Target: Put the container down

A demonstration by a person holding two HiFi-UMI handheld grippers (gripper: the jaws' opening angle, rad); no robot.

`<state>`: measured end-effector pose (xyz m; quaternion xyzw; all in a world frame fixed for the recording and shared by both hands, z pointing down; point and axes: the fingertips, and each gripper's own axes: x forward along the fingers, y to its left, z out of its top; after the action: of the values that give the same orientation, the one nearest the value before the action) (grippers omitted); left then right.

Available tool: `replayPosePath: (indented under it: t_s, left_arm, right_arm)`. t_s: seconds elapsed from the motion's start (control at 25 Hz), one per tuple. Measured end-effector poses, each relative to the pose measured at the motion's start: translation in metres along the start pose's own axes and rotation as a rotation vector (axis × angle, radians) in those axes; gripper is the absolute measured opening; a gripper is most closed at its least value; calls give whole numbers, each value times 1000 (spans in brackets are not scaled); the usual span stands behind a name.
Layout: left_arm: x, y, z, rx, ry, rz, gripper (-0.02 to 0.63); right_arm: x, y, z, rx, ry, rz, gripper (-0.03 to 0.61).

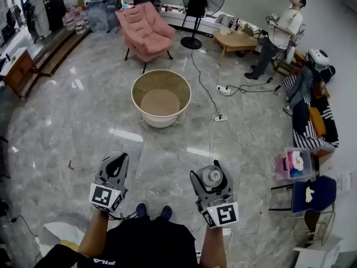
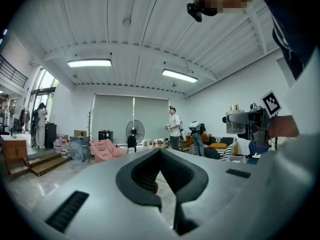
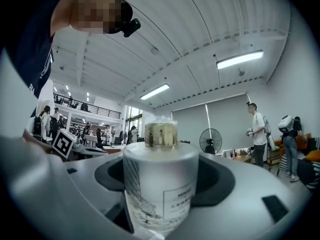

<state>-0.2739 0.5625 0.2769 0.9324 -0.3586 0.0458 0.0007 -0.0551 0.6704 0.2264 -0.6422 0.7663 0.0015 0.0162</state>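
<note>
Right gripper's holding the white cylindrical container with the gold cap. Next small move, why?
Probably lower the right gripper toward the grey marble floor: its jaws are shut on the white gold-capped cylindrical container, held upright well above the floor, so it cannot be released safely yet.

Grey stone-look floor (image 1: 83, 127): polished, glossy, reflective. Pink armchair (image 1: 146, 31): soft cloth, matt. White cylindrical container (image 3: 161, 184): frosted, smooth; printed paper-look label (image 3: 182, 196); gold-coloured cap (image 3: 160, 134), shiny. Left gripper (image 2: 161, 156): grey matt plastic; black ribbed pads (image 2: 142, 171).

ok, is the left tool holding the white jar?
No, the left tool is shut and empty; the white jar sits clamped in the right tool.
</note>
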Motion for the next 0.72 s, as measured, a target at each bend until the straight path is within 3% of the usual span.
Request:
replayPosePath:
  t_s: [0.32,0.72]
  left_arm:
    - [14,-6,1,0,6,7,26]
    - [36,-23,3,21,24,36,26]
  right_arm:
    - [7,-16,-5,42,-20,11,350]
    - [21,-45,-3,10,-32,63,350]
